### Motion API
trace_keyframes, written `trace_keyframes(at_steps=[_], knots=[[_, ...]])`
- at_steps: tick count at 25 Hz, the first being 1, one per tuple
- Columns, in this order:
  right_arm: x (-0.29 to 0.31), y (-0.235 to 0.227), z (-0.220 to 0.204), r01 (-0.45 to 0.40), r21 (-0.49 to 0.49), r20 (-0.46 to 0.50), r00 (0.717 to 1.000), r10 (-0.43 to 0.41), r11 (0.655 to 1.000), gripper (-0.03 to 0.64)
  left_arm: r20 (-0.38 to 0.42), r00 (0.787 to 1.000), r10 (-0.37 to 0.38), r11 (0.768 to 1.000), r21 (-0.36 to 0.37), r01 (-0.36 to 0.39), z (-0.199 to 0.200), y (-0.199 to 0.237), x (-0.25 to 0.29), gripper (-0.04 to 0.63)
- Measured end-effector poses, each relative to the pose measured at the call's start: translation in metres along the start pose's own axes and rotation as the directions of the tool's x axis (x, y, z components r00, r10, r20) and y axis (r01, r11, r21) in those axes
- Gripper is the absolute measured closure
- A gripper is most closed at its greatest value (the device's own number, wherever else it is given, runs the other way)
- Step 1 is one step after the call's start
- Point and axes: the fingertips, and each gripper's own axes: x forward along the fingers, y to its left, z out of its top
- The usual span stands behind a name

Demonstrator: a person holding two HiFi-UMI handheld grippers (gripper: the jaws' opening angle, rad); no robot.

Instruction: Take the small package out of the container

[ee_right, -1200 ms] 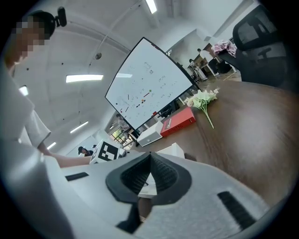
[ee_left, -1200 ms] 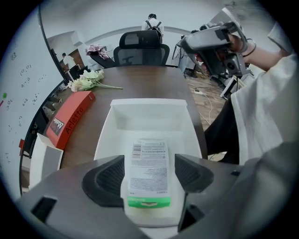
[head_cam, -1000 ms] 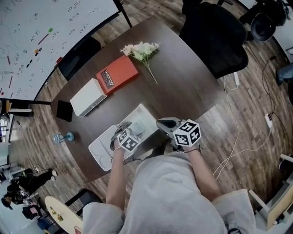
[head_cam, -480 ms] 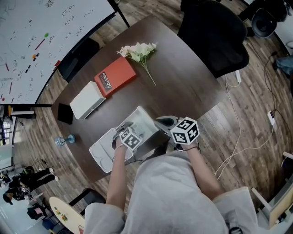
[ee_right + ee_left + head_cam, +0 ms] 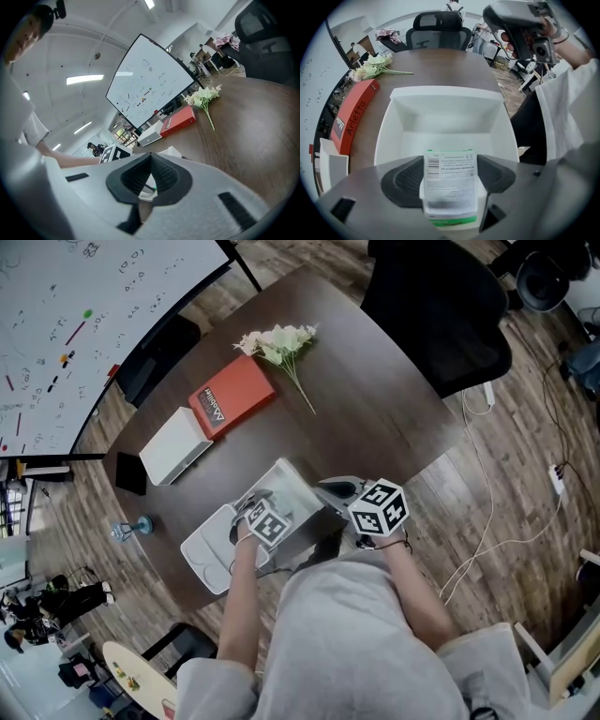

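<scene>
Sinking lower, the left gripper (image 5: pixel 450 168), its jaws just having been opening wide, is straddling the small white-and-green labelled package (image 5: pixel 450 187) without pinching it. The package is still standing in the white rectangular plastic container (image 5: pixel 445 92) at the dark wooden table's (image 5: pixel 375 409) near edge, so gripping and lifting are remaining. The right gripper (image 5: pixel 149 180) is idling closed, empty.

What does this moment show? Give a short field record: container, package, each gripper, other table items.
container: white, open, on the dark table; white lid flat beside it
small package: inside the container, near end, printed label showing
left gripper: reaching down into the container; jaws open, just been opening; small package between the pads, no clear squeeze
right gripper: shut, nothing held, beside the container
other items: red book, white box, flowers
</scene>
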Motion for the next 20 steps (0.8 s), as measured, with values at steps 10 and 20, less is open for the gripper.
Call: trace_keyframes(at_steps=[10,20], knots=[[0.002,0.003,-0.002,-0.032,-0.03,-0.047,0.998,0.03,0.999,0.612,0.02,1.0,-0.004,1.0,0.003,0.004,-0.002,0.004,-0.001,0.262],[-0.014,-0.012,-0.01,-0.08,-0.101,-0.103,0.992,0.069,0.992,0.614,0.016,1.0,0.024,1.0,-0.004,-0.024,0.002,0.001,0.001,0.262]])
